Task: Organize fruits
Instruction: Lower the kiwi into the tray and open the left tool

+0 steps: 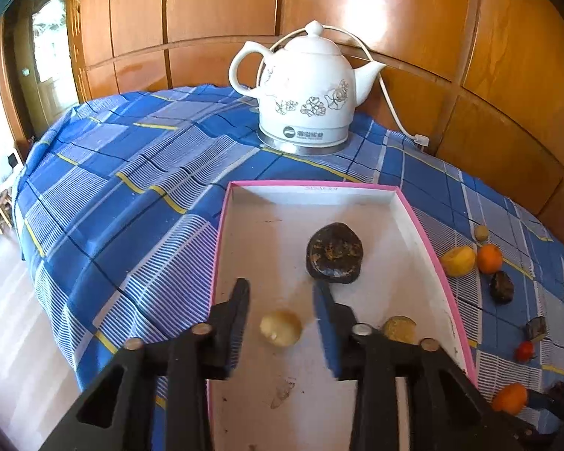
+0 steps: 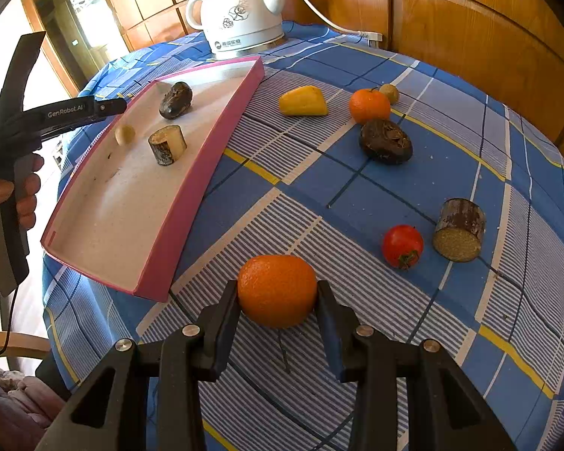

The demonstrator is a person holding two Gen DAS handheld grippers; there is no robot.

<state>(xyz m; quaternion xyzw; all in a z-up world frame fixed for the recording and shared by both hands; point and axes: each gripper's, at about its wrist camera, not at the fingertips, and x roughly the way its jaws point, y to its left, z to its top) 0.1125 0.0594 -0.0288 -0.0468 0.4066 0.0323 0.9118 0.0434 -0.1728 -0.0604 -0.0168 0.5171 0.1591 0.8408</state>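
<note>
Orange [image 2: 277, 291] pinched in right tongs [image 2: 278, 300], pale fruit [image 1: 281, 328] loose between parted left tongs [image 1: 282, 300], over pink tray [image 1: 425, 240]

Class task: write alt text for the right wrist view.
The right tongs grip an orange on a blue checked tablecloth. Left, a pink-edged tray holds three pieces; more fruit lies scattered right, a white kettle behind.

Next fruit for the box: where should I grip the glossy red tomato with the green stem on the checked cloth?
Grip the red tomato across its round middle, coming from above. Its stem points down toward the camera, so keep the pads off that end. The cut brown cylinder stands close on one side, so close along the other axis.
</note>
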